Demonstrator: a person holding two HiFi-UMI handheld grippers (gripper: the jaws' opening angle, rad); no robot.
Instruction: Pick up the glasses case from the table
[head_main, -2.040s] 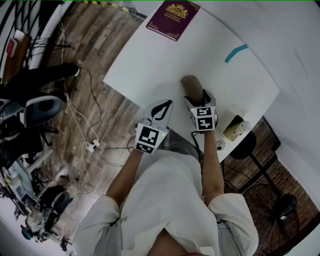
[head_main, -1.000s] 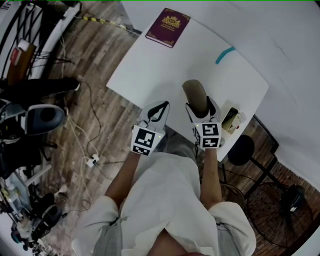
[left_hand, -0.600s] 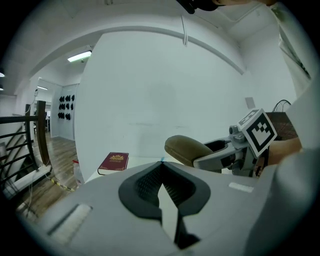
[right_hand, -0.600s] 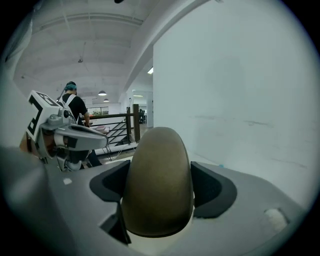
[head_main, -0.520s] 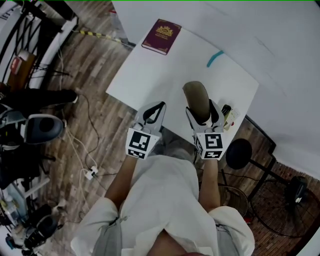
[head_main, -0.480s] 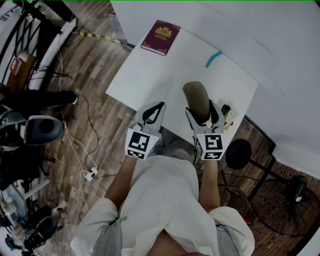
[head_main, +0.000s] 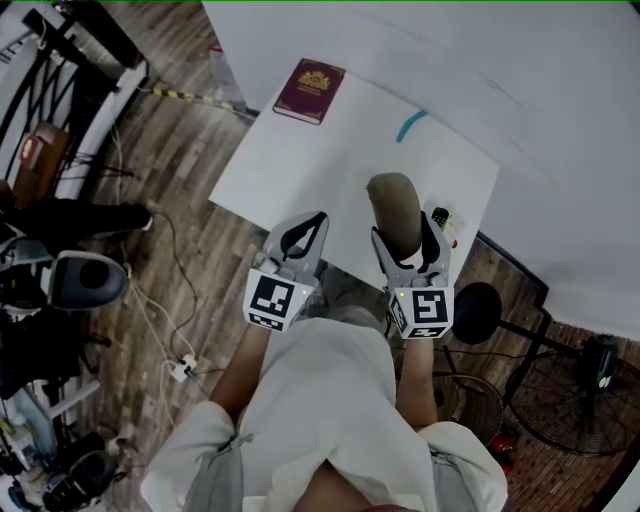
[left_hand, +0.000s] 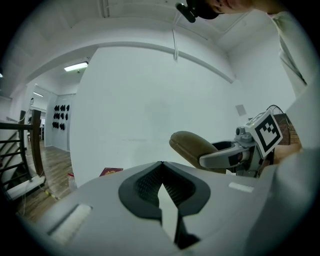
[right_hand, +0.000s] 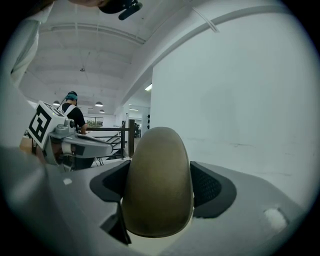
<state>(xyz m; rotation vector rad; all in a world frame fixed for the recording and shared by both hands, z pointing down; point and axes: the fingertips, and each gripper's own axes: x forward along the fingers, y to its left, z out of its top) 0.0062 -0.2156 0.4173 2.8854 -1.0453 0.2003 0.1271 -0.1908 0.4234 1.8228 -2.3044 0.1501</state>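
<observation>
The jaws of the right gripper (right_hand: 159, 187) are clamping the olive-brown glasses case (right_hand: 159, 165) from both sides, and its rounded end is poking out past them. The jaws of the left gripper (left_hand: 161, 176) are pressing tip to tip with nothing between them, and that gripper is idling beside the right one, apart from the case. From the head view the case is hanging over the near part of the white counter (head_main: 300, 150), and from the left gripper view it is tilting upward in the air, so the lift is looking done. What is remaining, at most, is carrying it clear. A maroon booklet (head_main: 309, 90) and a teal strip (head_main: 411, 126) are lying far off on the counter.
</observation>
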